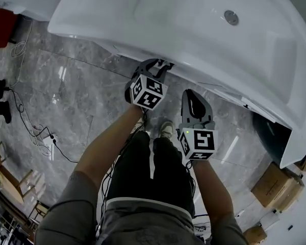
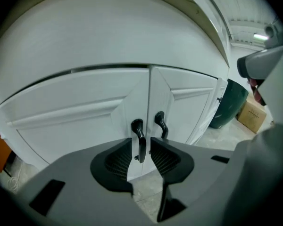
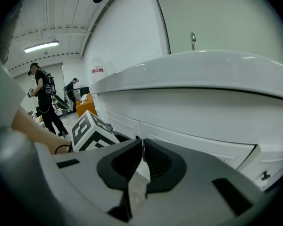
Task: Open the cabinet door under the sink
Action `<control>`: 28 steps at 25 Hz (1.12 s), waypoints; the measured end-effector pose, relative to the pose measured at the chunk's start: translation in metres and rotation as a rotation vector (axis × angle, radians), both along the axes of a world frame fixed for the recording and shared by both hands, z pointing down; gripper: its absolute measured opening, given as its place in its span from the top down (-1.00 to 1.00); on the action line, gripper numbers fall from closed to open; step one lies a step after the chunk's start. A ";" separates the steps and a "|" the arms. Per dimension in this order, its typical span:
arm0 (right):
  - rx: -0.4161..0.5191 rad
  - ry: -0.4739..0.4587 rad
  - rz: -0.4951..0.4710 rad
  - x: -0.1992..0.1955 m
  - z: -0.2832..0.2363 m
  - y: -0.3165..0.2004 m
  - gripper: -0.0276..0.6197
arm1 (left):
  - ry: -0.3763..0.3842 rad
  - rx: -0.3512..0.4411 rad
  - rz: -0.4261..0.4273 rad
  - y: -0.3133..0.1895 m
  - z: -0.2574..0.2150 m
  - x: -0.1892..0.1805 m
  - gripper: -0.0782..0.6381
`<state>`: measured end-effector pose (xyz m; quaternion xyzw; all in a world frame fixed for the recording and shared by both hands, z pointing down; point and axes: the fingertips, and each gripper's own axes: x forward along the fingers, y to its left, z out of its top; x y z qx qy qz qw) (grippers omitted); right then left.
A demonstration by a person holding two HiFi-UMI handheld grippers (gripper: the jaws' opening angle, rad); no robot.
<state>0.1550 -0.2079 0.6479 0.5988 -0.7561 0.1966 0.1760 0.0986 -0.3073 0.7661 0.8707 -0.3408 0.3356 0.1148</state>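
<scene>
Head view: the left claw [image 1: 160,66] reaches in under the front rim of the sink [image 1: 204,29]. The right claw [image 1: 193,95] hangs just outside that rim, away from the cabinet.

Left gripper view: beneath the sink [image 2: 108,32] both cabinet doors are closed. The left handle [image 2: 139,142] stands between the claw's [image 2: 141,145] narrowed jaws, with a thin gap showing on each side, so it doesn't look clamped yet. The right handle [image 2: 160,125] sits just beside it.

Right gripper view: the claw [image 3: 142,149] is pressed together on nothing, pointing along the sink's underside [image 3: 203,98].

Risks, as I judge them: pulling before the jaws bite would let the handle slip free. A straight tug that ignores the door's swing could twist it out — and the right jaw may snag the neighbouring handle.
</scene>
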 end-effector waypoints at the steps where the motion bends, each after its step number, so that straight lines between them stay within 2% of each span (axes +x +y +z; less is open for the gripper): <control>1: -0.006 -0.002 0.003 0.002 0.002 0.000 0.80 | 0.006 -0.006 -0.012 -0.002 0.002 0.001 0.46; 4: -0.028 -0.010 0.004 0.006 0.005 0.003 0.80 | 0.025 -0.026 -0.039 -0.002 0.004 0.005 0.61; 6: -0.041 -0.009 0.001 0.007 0.006 0.007 0.80 | 0.025 -0.020 -0.029 0.000 0.003 0.005 0.63; 11: -0.090 -0.022 -0.013 0.000 0.014 0.021 0.80 | 0.019 0.021 0.067 0.017 0.002 -0.006 0.63; 15: -0.141 -0.028 -0.047 -0.017 0.022 0.038 0.80 | 0.006 0.009 0.104 0.038 0.003 -0.019 0.63; 22: -0.171 -0.046 -0.172 -0.062 0.022 0.062 0.80 | 0.040 -0.012 0.134 0.073 0.004 -0.050 0.63; 28: -0.208 -0.051 -0.310 -0.102 0.026 0.079 0.80 | 0.018 -0.008 0.185 0.097 0.005 -0.081 0.63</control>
